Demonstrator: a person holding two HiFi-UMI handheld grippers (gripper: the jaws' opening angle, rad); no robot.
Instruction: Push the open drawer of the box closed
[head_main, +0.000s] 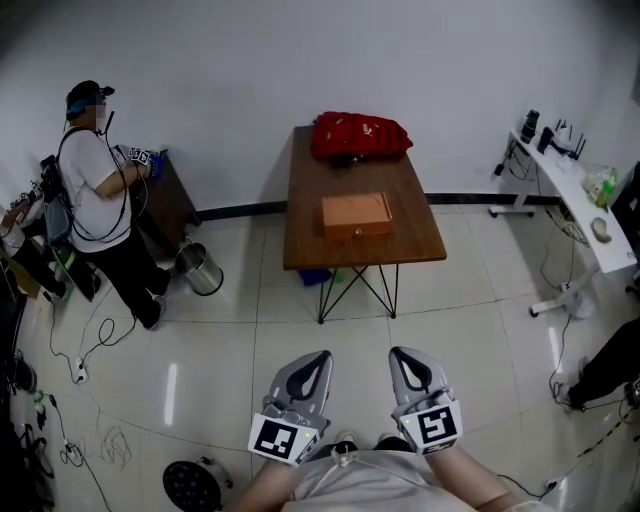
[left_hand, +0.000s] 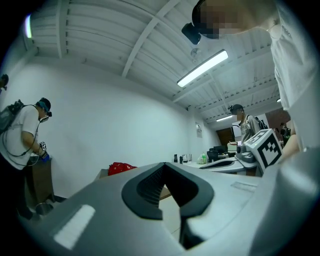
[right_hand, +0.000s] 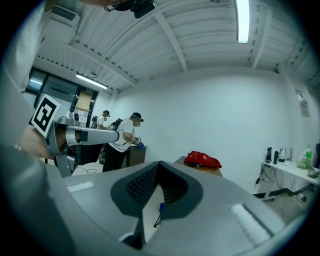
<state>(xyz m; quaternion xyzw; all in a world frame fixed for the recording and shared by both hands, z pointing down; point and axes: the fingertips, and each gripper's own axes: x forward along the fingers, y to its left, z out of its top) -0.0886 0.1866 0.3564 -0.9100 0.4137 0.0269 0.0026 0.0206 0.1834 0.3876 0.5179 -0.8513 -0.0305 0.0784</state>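
Observation:
An orange-brown box (head_main: 356, 214) sits on the wooden table (head_main: 310, 215) in the middle of the room, its drawer front with a small knob facing me. How far the drawer sticks out I cannot tell. Both grippers hang low near my body, well short of the table. The left gripper (head_main: 321, 356) and the right gripper (head_main: 397, 353) are shut with nothing in them. In the left gripper view the left gripper's (left_hand: 164, 165) jaws meet at a point; the right gripper's (right_hand: 160, 164) do the same in its own view.
A red bag (head_main: 358, 136) lies at the table's far end. A person (head_main: 95, 190) stands at a dark cabinet on the left, beside a metal bin (head_main: 198, 268). A white desk (head_main: 580, 205) lines the right wall. Cables trail over the left floor.

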